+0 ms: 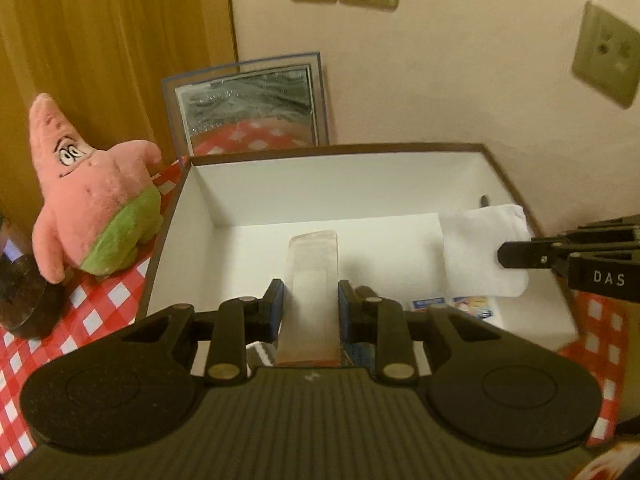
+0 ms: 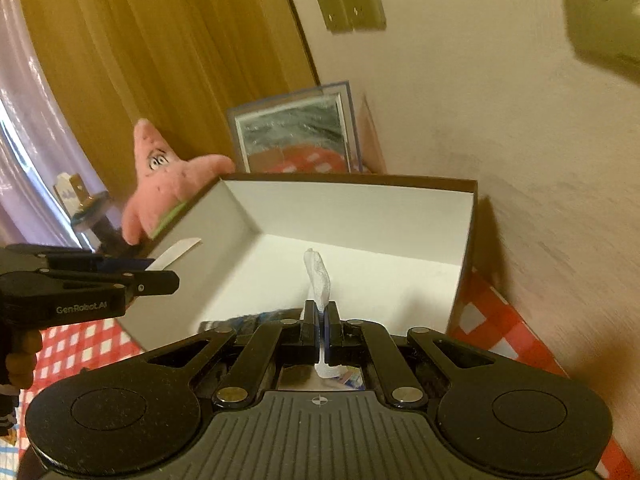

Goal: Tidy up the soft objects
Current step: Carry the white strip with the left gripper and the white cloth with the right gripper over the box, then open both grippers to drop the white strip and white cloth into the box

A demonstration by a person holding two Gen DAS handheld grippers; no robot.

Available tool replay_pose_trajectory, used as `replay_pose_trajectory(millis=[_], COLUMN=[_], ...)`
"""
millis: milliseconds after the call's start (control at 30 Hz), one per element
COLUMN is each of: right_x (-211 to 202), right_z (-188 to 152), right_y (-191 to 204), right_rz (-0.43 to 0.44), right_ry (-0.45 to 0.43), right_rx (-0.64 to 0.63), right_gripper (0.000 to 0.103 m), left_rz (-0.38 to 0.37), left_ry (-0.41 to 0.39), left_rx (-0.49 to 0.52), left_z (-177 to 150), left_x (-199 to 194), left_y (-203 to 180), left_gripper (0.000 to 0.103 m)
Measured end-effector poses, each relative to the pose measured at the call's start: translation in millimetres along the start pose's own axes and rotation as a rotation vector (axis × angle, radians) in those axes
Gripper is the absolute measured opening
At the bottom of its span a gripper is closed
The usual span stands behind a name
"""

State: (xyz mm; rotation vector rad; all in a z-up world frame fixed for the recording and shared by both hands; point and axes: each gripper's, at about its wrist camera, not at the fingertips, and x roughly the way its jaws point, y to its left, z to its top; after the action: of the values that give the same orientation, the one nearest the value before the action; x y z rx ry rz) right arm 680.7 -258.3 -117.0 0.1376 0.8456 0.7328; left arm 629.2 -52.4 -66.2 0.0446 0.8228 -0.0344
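Above an open white-lined cardboard box (image 1: 384, 184), set on a red-and-white checked tablecloth (image 1: 100, 316), both grippers were held. A pale translucent soft strip (image 1: 312, 276) was pinched between the partly closed jaws of the left gripper (image 1: 311, 304), its free end reaching out over the box floor. A white cloth (image 1: 484, 252) was clamped in the tightly pressed right gripper (image 2: 320, 330) and hung over the box's right side. A pink starfish plush toy (image 1: 92, 192) was stood just beside the box's left wall, and a framed mirror (image 1: 248, 108) was leaned against the wall behind.
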Motion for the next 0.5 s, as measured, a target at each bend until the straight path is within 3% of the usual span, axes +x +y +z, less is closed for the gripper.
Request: replay_pose_trajectory(millis=[300, 333, 433, 500], right_x=[35, 38, 44, 48], right_z=[19, 21, 29, 34], right_y=[-15, -16, -18, -17], right_rz=[0.003, 0.011, 0.029, 0.052], right_ry=[-0.007, -0.013, -0.04, -0.054], right_rx=[0.027, 0.035, 0.059, 0.064], right_gripper=[0.002, 0.002, 0.002, 0.003], left_rz=[0.029, 0.032, 0.042, 0.044], left_ry=[0.046, 0.044, 0.035, 0.027], left_rx=[0.03, 0.03, 0.022, 0.011], left_z=[23, 26, 35, 40], left_x=[53, 56, 67, 71], left_y=[3, 3, 6, 9], left_gripper=[0.026, 0.03, 0.053, 0.057])
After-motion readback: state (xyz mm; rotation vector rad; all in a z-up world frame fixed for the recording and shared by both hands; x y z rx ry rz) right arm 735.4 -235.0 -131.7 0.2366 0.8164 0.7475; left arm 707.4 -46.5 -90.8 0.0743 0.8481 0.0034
